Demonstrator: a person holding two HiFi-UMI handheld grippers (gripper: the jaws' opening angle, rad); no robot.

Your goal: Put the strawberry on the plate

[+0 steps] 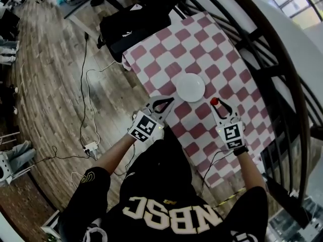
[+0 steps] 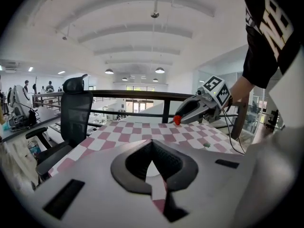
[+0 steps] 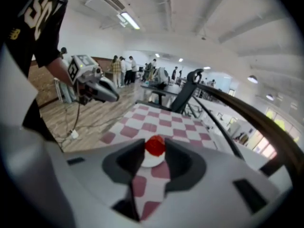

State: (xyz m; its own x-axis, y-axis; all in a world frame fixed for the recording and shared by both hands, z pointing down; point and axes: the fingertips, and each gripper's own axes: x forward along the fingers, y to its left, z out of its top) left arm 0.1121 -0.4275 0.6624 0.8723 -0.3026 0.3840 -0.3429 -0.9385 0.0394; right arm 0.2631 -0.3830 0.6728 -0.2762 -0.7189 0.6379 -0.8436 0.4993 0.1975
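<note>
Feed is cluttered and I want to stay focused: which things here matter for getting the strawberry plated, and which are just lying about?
Job: strawberry, gripped in the right tool; white plate, empty, on the checked cloth.

Lying about: black office chair; floor cables; power strip; left tool, shut and empty.
</note>
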